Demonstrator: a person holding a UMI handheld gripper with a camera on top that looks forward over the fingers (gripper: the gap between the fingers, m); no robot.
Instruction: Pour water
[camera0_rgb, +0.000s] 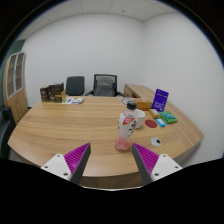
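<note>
A clear bottle (126, 124) with a patterned label and pinkish base stands upright on the wooden table (70, 130), and a small pink cup (122, 144) sits in front of it. My gripper (112, 158) is open, its two magenta pads (76, 157) spread wide near the table's front edge. The cup and bottle lie just ahead of the fingers, a little toward the right finger, with nothing between the pads.
To the right of the bottle lie small red and green items (158, 122) and a purple upright card (161, 99). Two black office chairs (104, 85) stand behind the table. A wooden cabinet (16, 85) is at the left wall, with boxes (52, 93) on the table's far side.
</note>
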